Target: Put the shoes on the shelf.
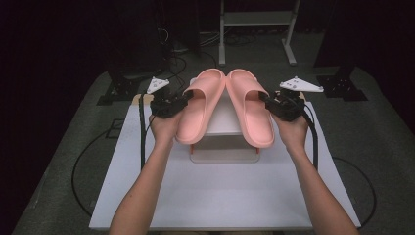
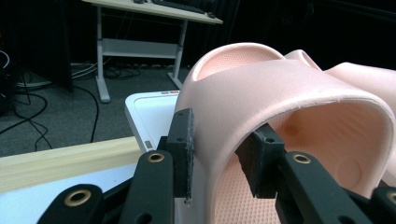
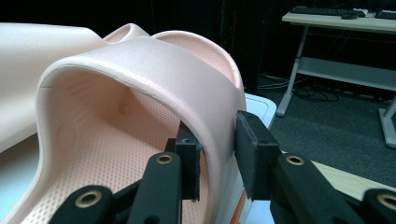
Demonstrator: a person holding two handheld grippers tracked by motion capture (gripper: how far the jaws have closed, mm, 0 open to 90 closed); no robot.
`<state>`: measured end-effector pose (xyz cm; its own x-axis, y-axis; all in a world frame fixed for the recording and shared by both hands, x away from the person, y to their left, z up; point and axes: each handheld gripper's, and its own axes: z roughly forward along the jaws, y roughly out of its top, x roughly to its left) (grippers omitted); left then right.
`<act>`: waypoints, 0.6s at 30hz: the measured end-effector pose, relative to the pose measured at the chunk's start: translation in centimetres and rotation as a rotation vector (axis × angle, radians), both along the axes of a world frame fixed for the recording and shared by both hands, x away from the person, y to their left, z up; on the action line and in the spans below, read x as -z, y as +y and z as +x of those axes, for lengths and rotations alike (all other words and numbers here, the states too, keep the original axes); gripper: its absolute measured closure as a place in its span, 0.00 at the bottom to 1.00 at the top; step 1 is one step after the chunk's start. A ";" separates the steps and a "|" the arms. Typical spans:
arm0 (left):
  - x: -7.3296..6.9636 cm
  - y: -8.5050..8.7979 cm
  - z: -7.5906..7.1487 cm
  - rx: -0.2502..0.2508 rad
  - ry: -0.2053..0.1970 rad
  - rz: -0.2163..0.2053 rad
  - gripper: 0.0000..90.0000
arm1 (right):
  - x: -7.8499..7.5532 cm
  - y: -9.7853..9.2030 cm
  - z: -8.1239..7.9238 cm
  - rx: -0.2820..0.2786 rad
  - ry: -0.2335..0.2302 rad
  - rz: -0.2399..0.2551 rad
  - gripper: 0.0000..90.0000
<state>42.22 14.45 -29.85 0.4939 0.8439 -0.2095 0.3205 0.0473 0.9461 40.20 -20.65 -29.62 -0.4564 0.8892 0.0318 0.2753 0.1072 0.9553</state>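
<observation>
Above the white plastic box (image 1: pixel 222 147), the left gripper (image 1: pixel 185 99) and right gripper (image 1: pixel 266 99) each clamp their jaws on one pink foam slipper's strap: left slipper (image 1: pixel 198 105), right slipper (image 1: pixel 252 105).

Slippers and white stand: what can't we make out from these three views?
- High view: top of the white stand under the left slipper and right slipper; whether the soles rest on it is unclear.
- Left gripper view: the left slipper's heel, cut off by the bottom edge, behind the left gripper.
- Right gripper view: the right slipper's heel likewise, behind the right gripper.
- Small label marks on the stand's rim: too small to read.
</observation>
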 end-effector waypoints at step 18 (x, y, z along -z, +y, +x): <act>-0.1 -0.9 0.8 -0.006 0.022 -0.028 0.68 | 0.1 0.3 1.1 0.024 0.018 0.031 0.77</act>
<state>42.99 13.59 -29.72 0.4837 0.8406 -0.2439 0.3405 0.0760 0.9372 41.29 -20.33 -29.74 -0.4343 0.8982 0.0679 0.2948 0.0706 0.9529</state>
